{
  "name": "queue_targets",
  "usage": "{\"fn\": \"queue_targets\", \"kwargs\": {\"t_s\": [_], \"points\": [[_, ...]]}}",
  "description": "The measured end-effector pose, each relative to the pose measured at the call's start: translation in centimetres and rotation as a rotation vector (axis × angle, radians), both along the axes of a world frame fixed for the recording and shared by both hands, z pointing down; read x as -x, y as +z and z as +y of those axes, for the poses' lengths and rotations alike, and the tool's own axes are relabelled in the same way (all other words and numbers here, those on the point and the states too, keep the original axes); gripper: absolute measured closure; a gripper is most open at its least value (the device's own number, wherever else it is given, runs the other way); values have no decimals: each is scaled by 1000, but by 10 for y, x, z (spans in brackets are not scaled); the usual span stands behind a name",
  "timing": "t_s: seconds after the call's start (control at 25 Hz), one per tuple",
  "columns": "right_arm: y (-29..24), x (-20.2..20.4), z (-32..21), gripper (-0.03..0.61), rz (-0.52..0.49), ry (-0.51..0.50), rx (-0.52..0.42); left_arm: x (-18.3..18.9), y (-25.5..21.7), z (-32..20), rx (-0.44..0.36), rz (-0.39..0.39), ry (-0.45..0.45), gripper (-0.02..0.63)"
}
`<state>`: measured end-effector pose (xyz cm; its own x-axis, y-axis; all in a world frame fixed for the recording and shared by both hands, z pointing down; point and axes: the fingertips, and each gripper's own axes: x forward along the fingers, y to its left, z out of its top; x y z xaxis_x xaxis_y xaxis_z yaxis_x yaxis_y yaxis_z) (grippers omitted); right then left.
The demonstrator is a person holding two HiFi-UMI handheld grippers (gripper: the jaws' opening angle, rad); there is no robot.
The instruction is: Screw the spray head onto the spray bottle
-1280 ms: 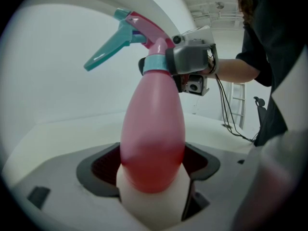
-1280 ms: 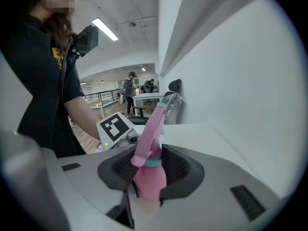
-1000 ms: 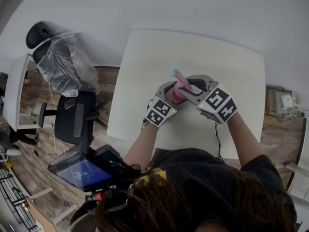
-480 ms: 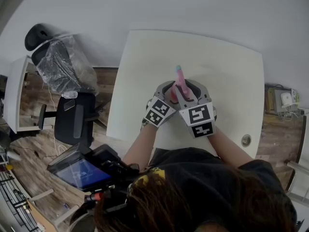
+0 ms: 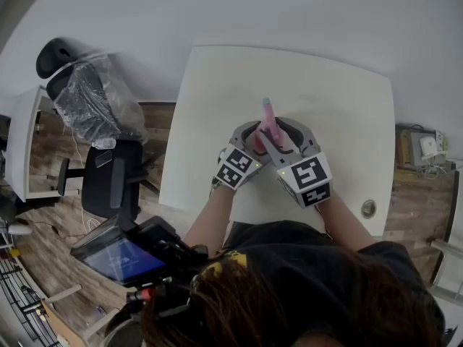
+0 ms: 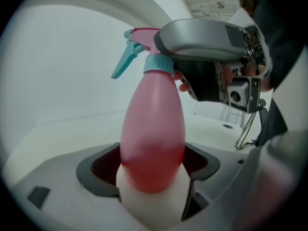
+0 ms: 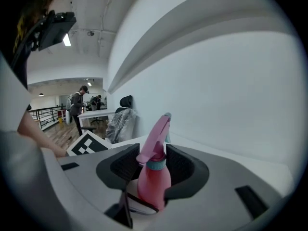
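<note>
Left gripper (image 6: pixel 153 170) pinches the pink bottle (image 6: pixel 153 129) low on its body, upright mid-table (image 5: pixel 340 92). Right gripper (image 7: pixel 153 165) straddles the head (image 7: pixel 155 138). Its jaws have just been opening, and the pads seem slack off the collar. Over the last second its marker cube (image 5: pixel 309 181) has swung from 3 to 5 o'clock of the bottle. The nozzle now points to 12.

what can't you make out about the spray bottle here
- the threads under the teal collar: it covers them in every view, so how far the spray head is screwed on is unknown.
- base of the spray bottle: left gripper view, hidden behind the left gripper body.
- the right gripper, jaws just opening around the collar: right gripper view doesn't show whether its pads touch.
</note>
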<state>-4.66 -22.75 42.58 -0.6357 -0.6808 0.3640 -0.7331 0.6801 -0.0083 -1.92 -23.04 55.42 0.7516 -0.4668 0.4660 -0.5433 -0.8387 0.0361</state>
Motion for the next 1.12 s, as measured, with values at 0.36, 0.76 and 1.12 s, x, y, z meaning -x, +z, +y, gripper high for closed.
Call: {"fn": "queue_targets", "kwargs": {"t_s": [0.36, 0.76, 1.12], "points": [[-9, -29, 18, 402, 1, -348, 31, -1, 0, 0, 1, 1, 6, 232], [-13, -56, -8, 402, -2, -388, 75, -2, 0, 0, -1, 0, 14, 232], [8, -20, 6, 402, 115, -464, 82, -1, 1, 1, 0, 1, 13, 232]]}}
